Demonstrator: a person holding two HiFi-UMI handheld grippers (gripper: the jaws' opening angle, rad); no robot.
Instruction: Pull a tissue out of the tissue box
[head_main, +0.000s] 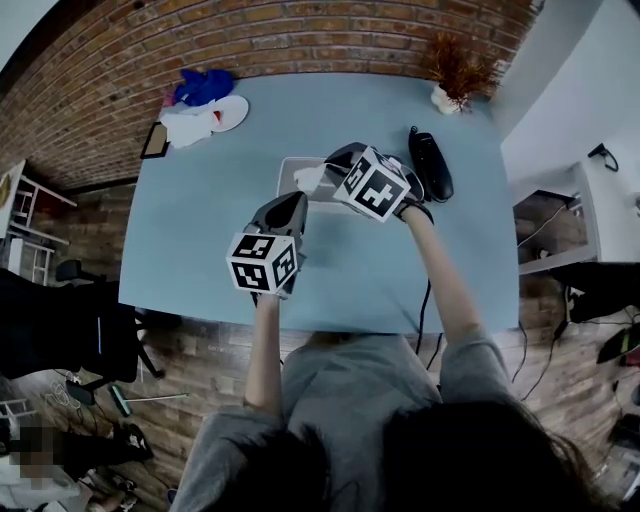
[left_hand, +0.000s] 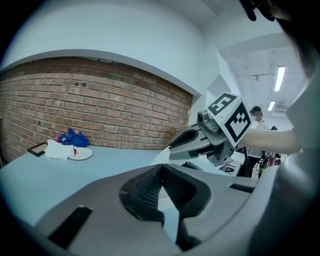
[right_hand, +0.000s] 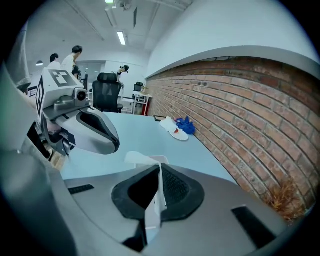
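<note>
The pale tissue box (head_main: 288, 168) lies on the blue table (head_main: 200, 230), near the middle. My right gripper (head_main: 328, 168) hangs just over the box, shut on a white tissue (head_main: 308, 178). In the right gripper view the tissue (right_hand: 156, 195) runs as a thin sheet between the closed pads, with its free end (right_hand: 140, 159) sticking out beyond the tips. My left gripper (head_main: 298, 200) hovers just in front of the box, its jaws shut with nothing between them (left_hand: 161, 171). From there the right gripper (left_hand: 185, 142) shows ahead to the right.
A black handset-like object (head_main: 432, 165) lies right of the box. A dried plant in a pot (head_main: 455, 70) stands at the back right. A white plate (head_main: 230, 112), blue cloth (head_main: 205, 88) and dark tablet (head_main: 155, 140) sit at the back left. A brick wall (head_main: 300, 35) backs the table.
</note>
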